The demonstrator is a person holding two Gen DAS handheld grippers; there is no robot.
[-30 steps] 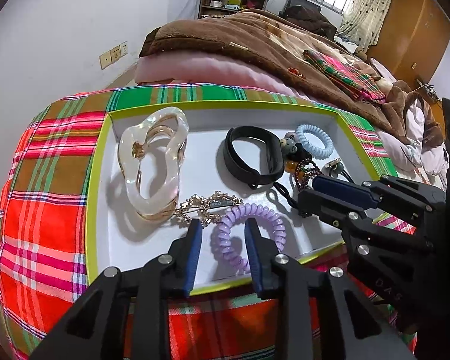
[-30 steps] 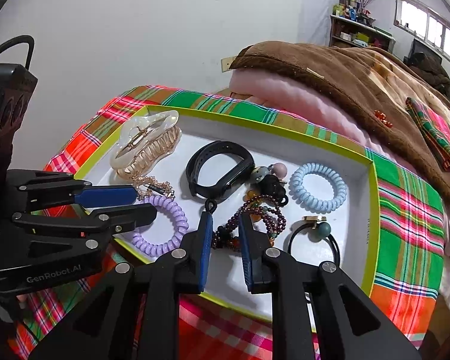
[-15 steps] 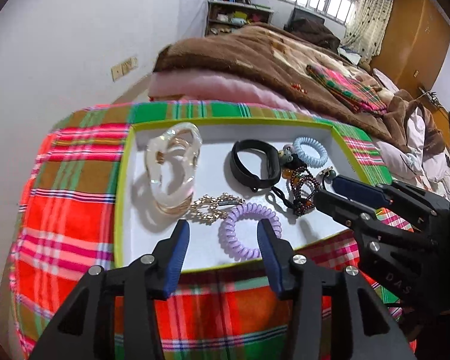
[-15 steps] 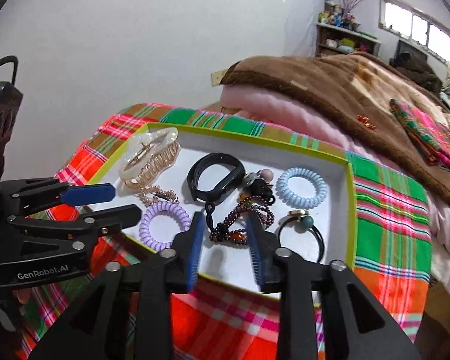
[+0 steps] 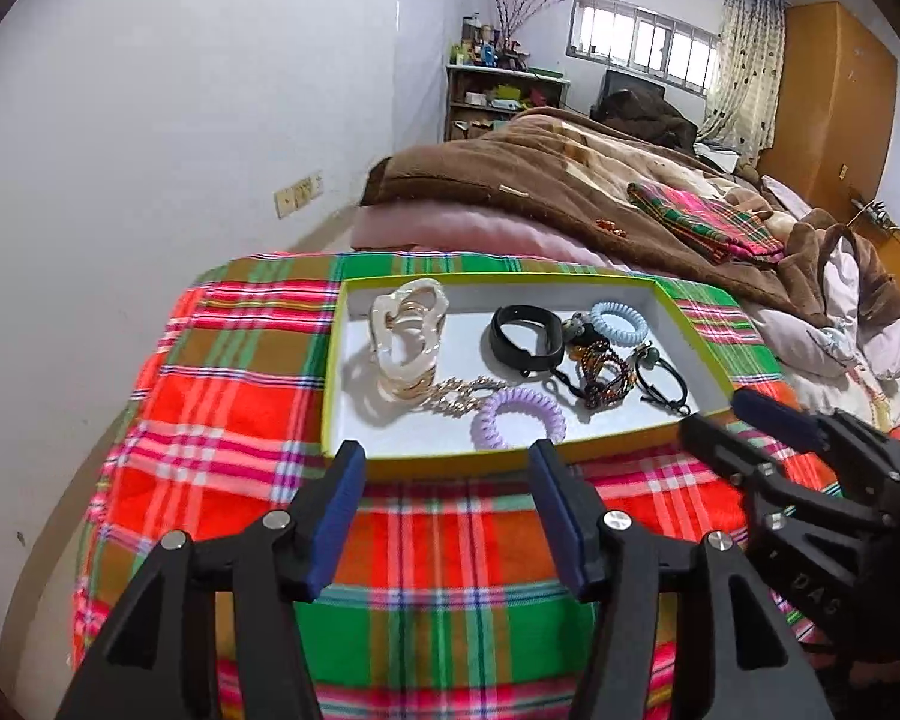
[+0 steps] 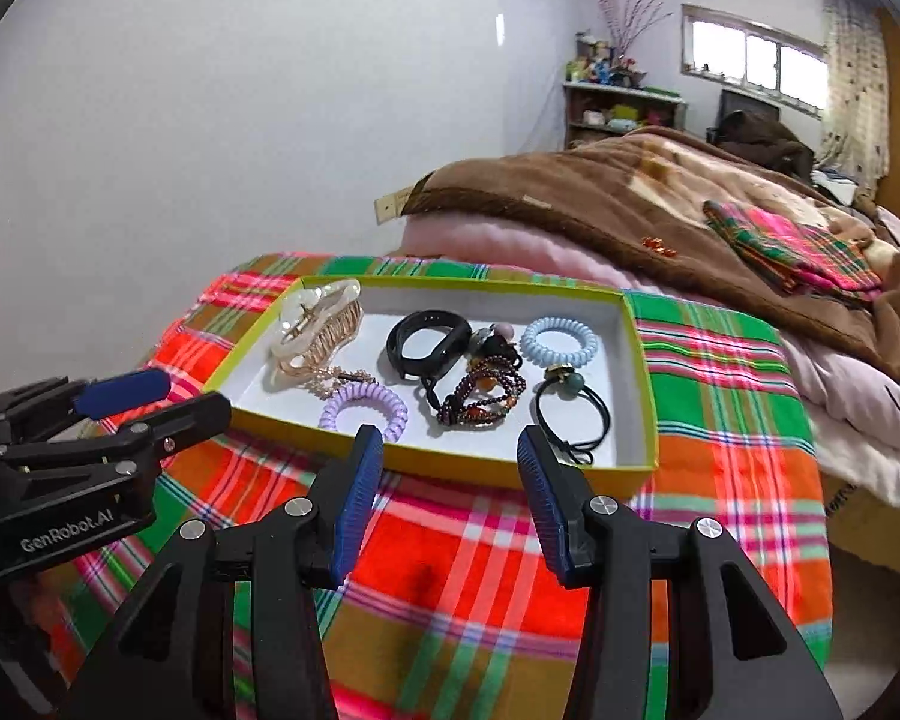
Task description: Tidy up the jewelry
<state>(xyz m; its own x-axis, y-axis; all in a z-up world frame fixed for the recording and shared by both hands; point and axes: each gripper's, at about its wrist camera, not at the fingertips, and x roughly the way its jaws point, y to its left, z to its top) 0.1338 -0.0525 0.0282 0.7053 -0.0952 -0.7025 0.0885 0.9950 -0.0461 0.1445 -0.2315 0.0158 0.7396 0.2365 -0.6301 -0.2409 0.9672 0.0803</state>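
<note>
A yellow-rimmed white tray (image 5: 354, 468) (image 6: 510, 471) sits on a plaid cloth. In it lie a pearly hair claw (image 5: 405, 348) (image 6: 318, 330), a gold chain (image 5: 459, 396), a purple coil tie (image 5: 519, 417) (image 6: 363, 411), a black band (image 5: 525, 339) (image 6: 429, 345), a beaded bracelet (image 5: 606, 375) (image 6: 480, 399), a blue coil tie (image 5: 621, 324) (image 6: 558, 342) and a black bobble tie (image 5: 663, 378) (image 6: 570, 408). My left gripper (image 5: 447, 516) is open and empty, in front of the tray. My right gripper (image 6: 450, 501) is open and empty, also short of the tray.
The plaid cloth (image 5: 450, 618) covers a raised surface whose edge drops off at the left. Behind the tray is a bed with a brown blanket (image 5: 558, 192). A white wall (image 5: 180, 120) is at the left. A shelf (image 5: 498, 96) stands far back.
Both grippers have pulled back from over the tray to in front of it and their jaws have opened wide. The jewelry has stayed in the tray.
</note>
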